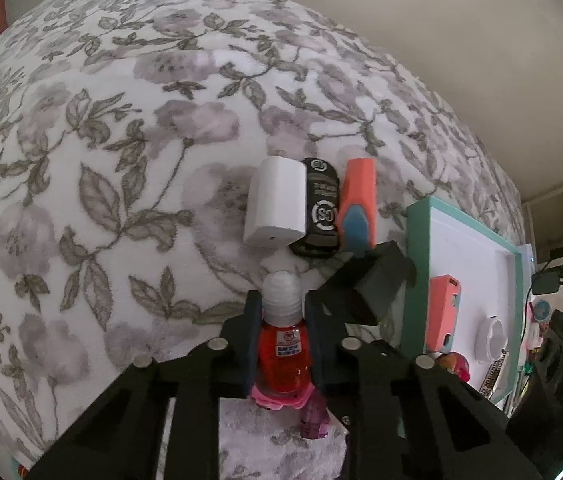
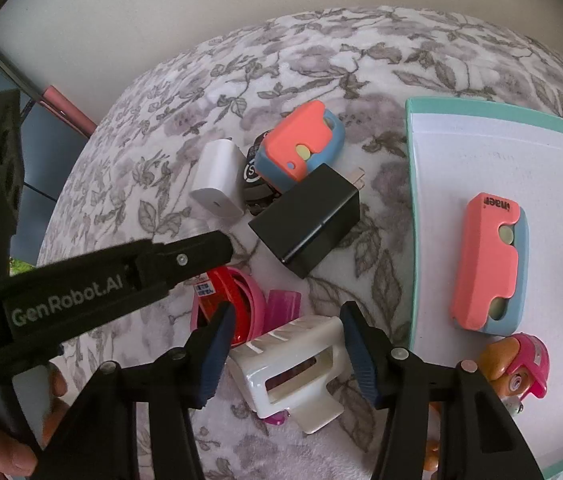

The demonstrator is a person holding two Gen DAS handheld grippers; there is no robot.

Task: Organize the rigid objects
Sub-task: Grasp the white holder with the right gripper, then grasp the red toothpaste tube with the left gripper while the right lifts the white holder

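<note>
In the right wrist view the left gripper (image 2: 217,246) hid most of the red bottle (image 2: 225,300), and its label print was too small to read. The black disc (image 2: 255,176) showed only a sliver between the white charger (image 2: 219,180) and the coral case (image 2: 301,146). The teal tray (image 2: 411,240) ran off the right edge, and the toy pup (image 2: 519,364) was partly cut off. In the left wrist view the black adapter (image 1: 377,284) covered the base of the upright coral case (image 1: 357,204), and the clutter beyond the tray's (image 1: 415,280) far side was too small to make out.

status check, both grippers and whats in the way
Left gripper shut on red bottle. Right gripper open around white holder, not closed. Black adapter lies loose ahead beside the teal tray.
</note>
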